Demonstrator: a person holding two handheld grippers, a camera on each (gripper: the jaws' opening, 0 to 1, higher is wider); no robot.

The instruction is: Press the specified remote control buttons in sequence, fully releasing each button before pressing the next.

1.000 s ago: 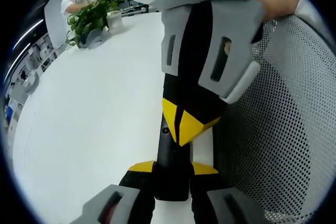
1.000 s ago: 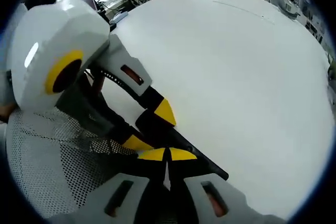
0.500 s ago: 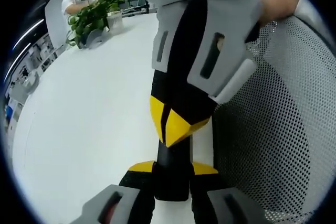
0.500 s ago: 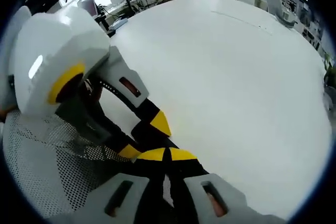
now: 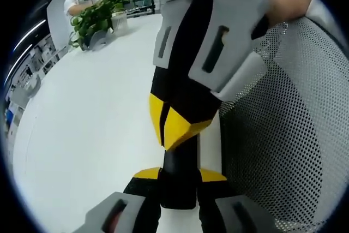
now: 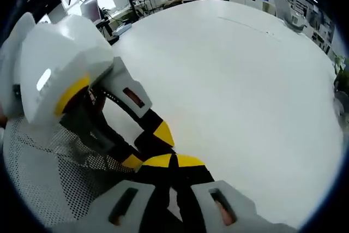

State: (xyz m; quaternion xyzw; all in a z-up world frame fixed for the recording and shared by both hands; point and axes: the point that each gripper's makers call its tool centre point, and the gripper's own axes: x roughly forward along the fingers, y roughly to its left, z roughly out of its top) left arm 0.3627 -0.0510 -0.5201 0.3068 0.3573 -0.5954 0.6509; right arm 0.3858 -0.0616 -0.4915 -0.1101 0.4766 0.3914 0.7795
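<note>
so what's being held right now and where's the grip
The left gripper holds the black remote, its jaws clamped on the sides of one end. The right gripper has closed tips on the remote's top face, pressing, not holding.

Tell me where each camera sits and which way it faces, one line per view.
Left gripper view: rides the left tongs, looking along the clamped remote across the table toward a plant; a hand shows.
Right gripper view: rides the shut right tongs, facing across the table toward distant desks.
Shared: the table, the mesh chair, each other's tongs.
</note>
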